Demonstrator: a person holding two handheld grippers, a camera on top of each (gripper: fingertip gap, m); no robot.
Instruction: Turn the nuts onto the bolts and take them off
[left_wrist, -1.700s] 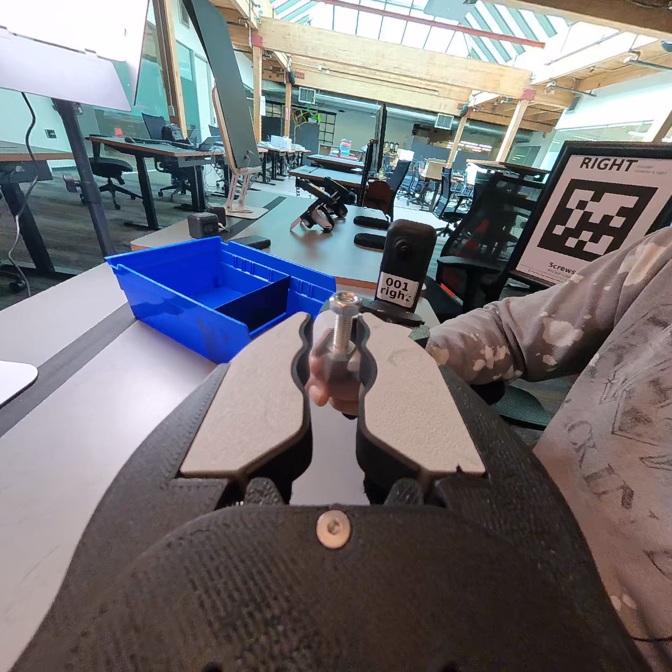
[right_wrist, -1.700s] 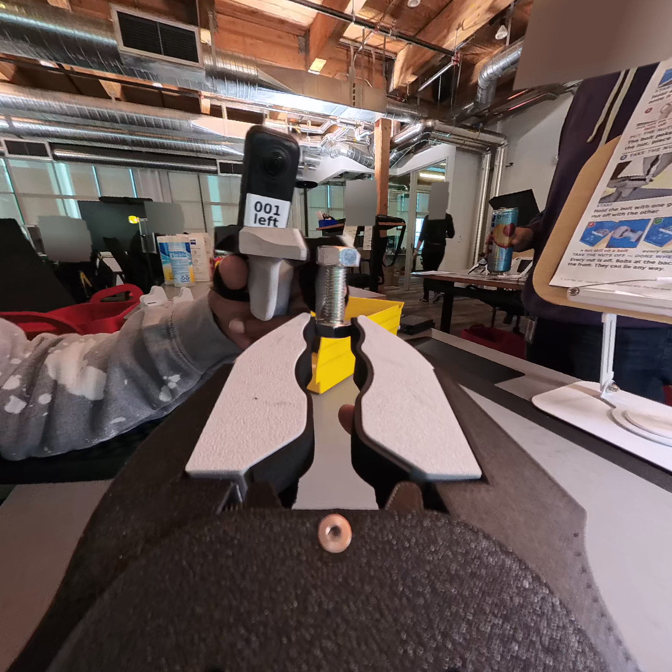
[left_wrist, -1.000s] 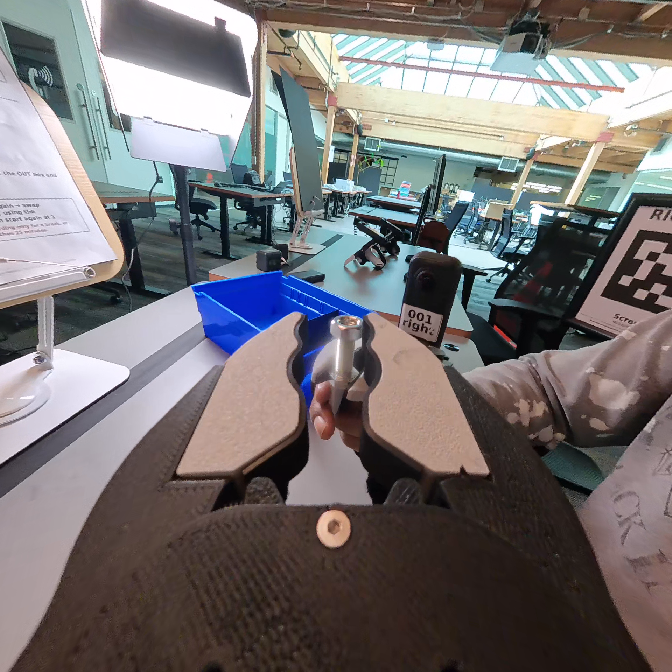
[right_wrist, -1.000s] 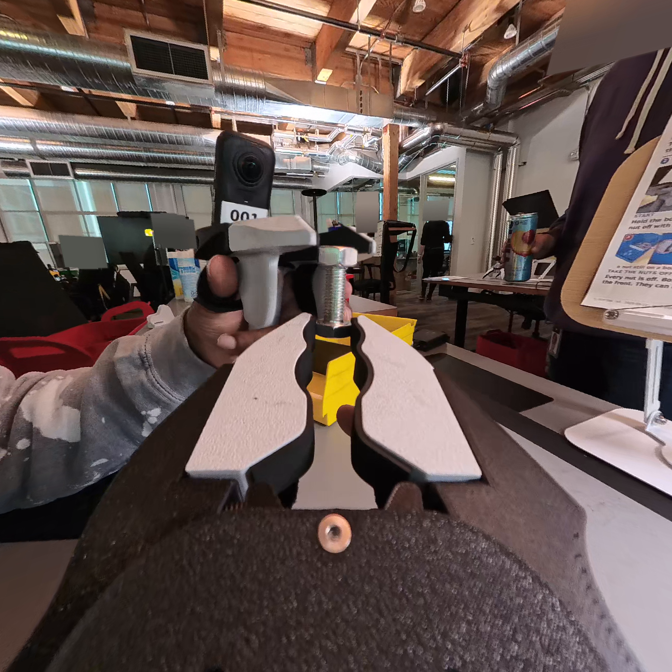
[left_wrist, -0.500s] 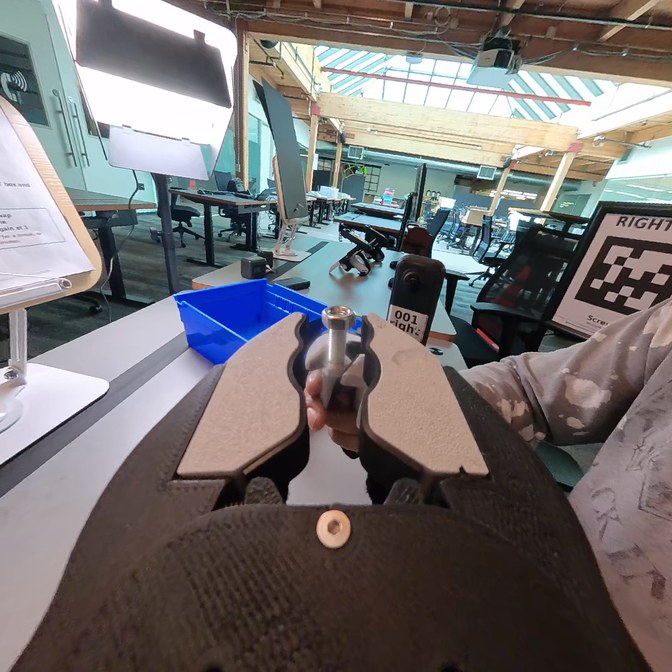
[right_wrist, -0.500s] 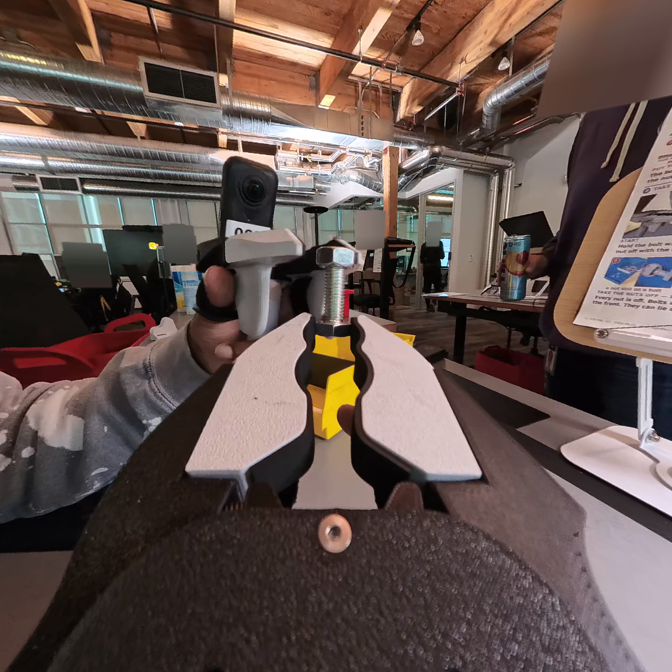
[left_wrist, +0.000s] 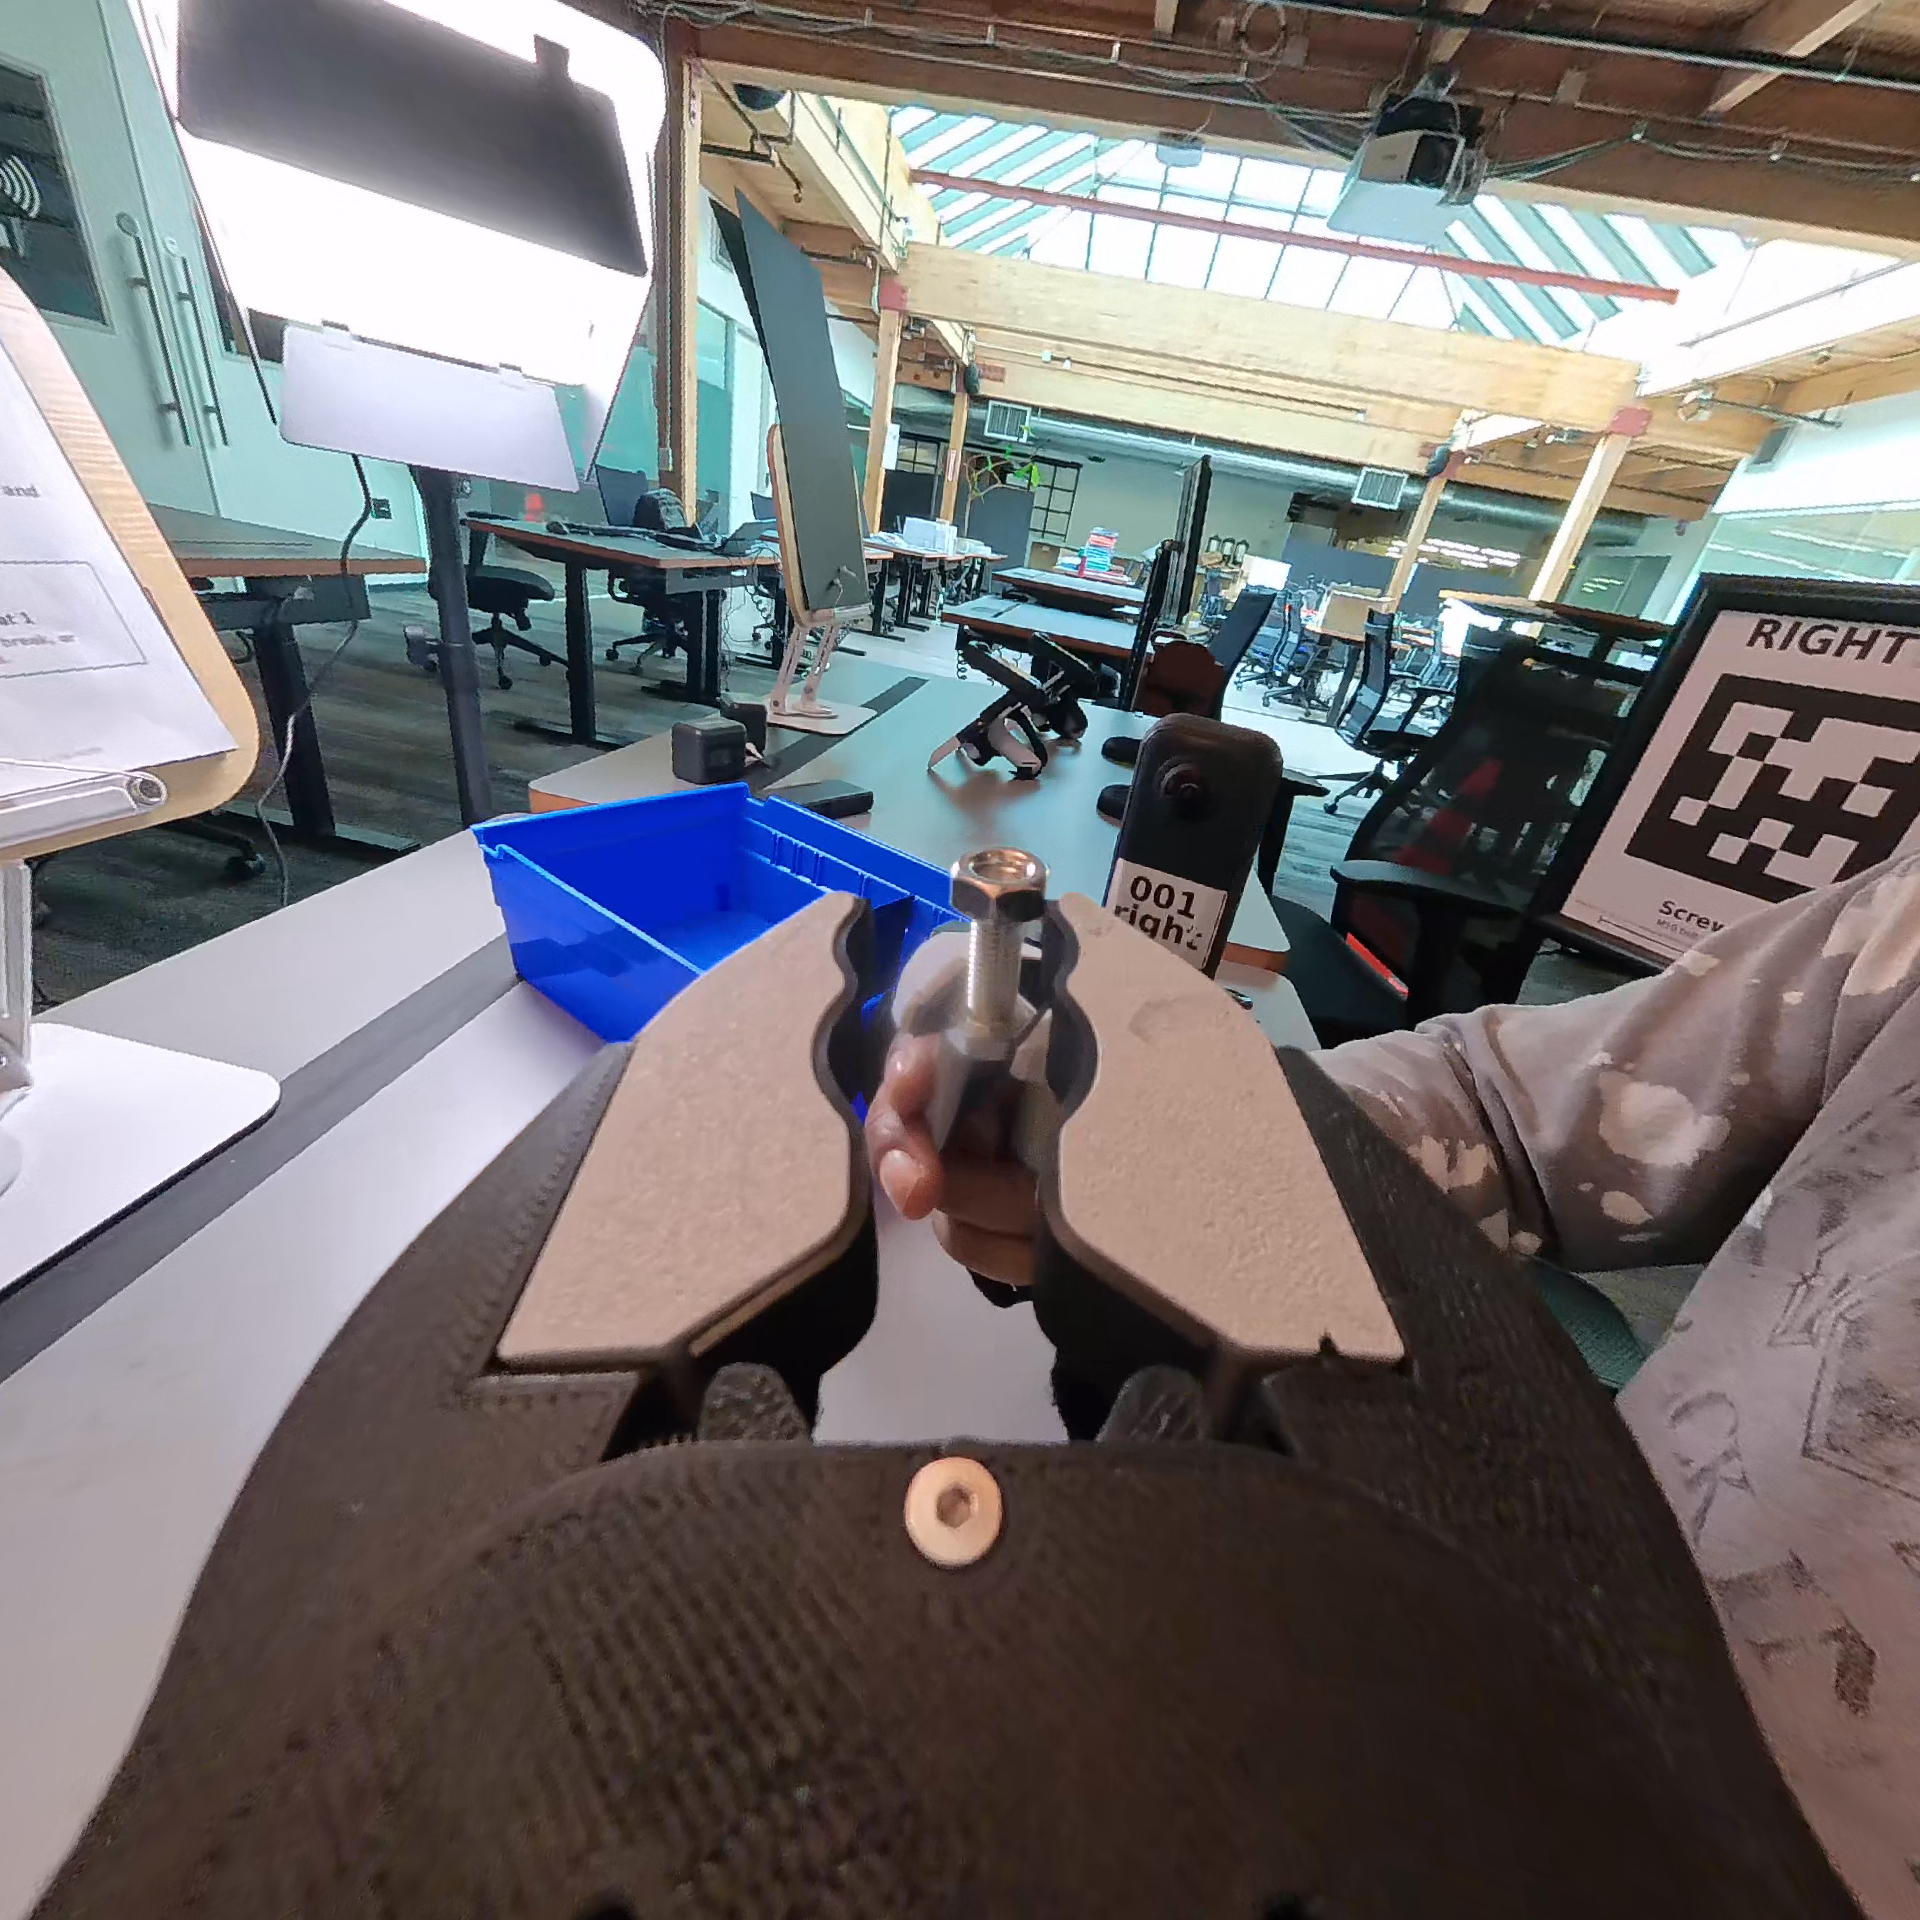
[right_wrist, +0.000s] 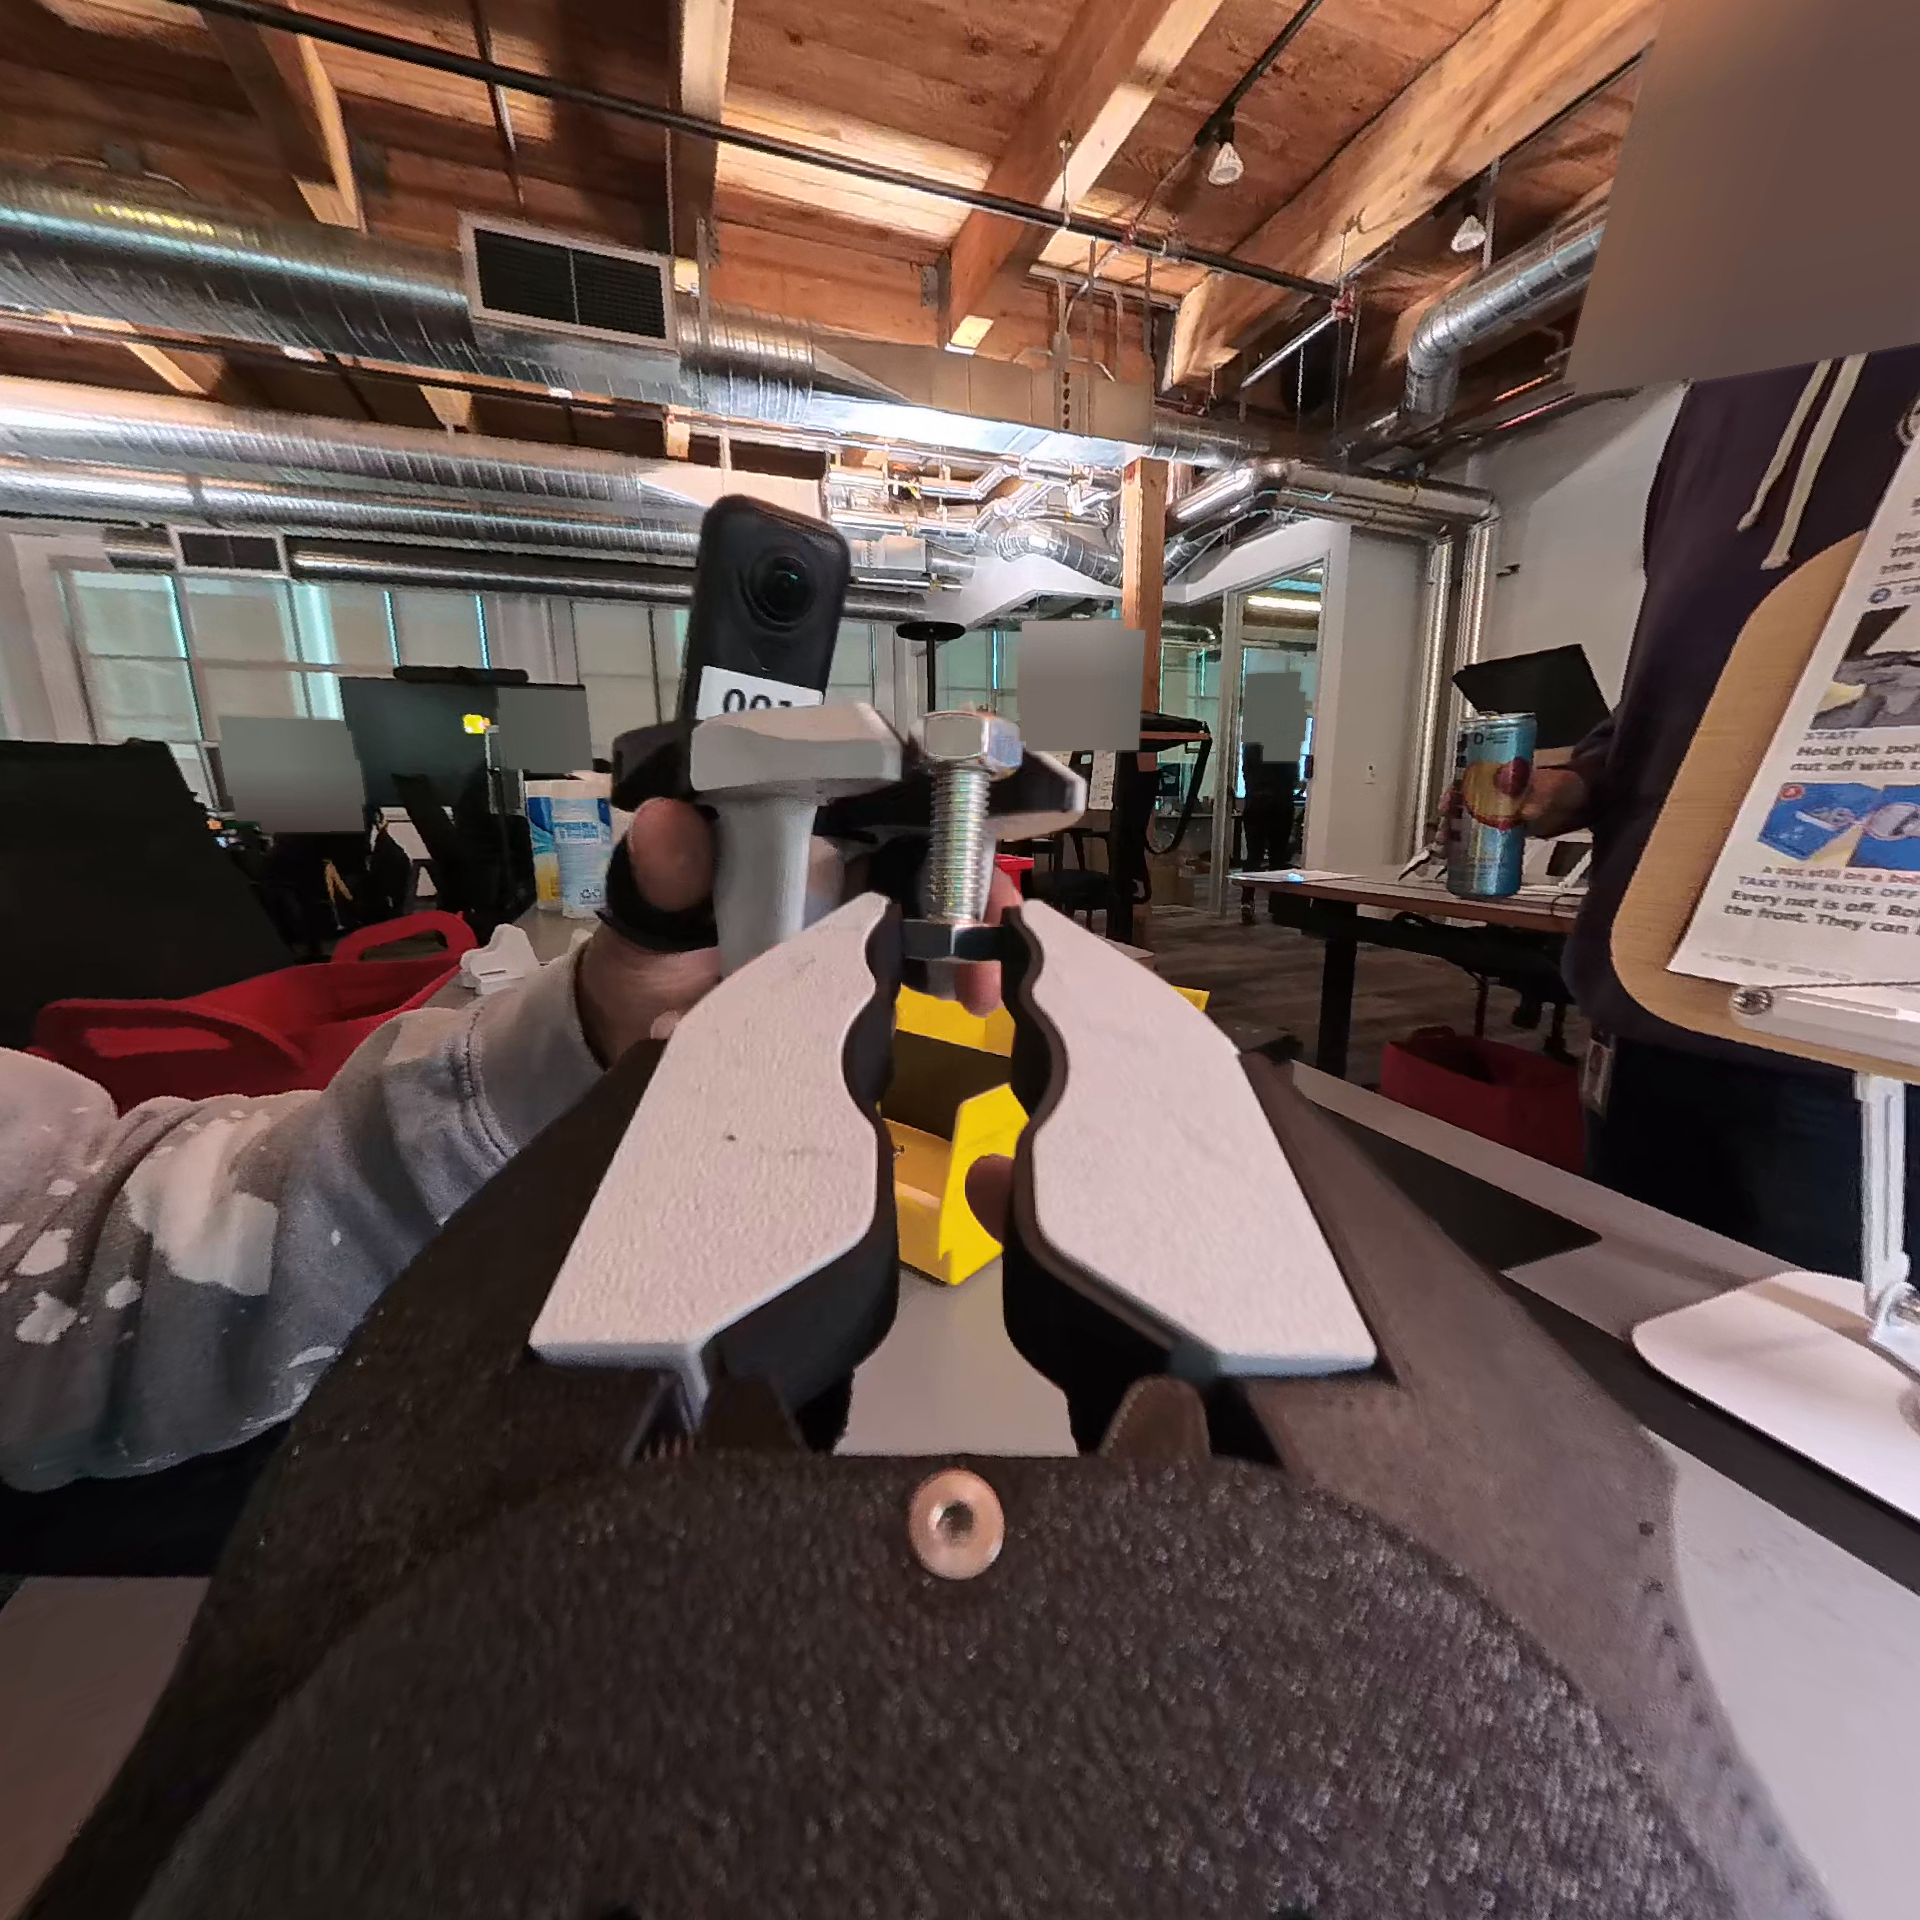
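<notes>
The two tools meet over the table (left_wrist: 312, 1101), one bolt (right_wrist: 958, 831) upright between them. The left gripper (left_wrist: 961, 925) has its jaws closed on the bolt's hex head, right at its tips. The right gripper (right_wrist: 951, 940) sits lower, its jaws drawn in on the nut (right_wrist: 948, 940), which rides near the bottom of the thread, so the bright shank stands bare between the two grips.

I judge the step in hand to be turning the nut along the thread. Which way it is going I cannot tell from this moment alone; with the nut so near the free end, it is either just started or almost off.

Beyond the left gripper's tips stands a blue bin (left_wrist: 665, 914); beyond the right gripper's tips, a yellow bin (right_wrist: 940, 1143).

The next move, as I see it, calls for a fresh twist of one wrist against the other, both grips firm and the bolt kept straight, since a slack hold could let the nut drop.
</notes>
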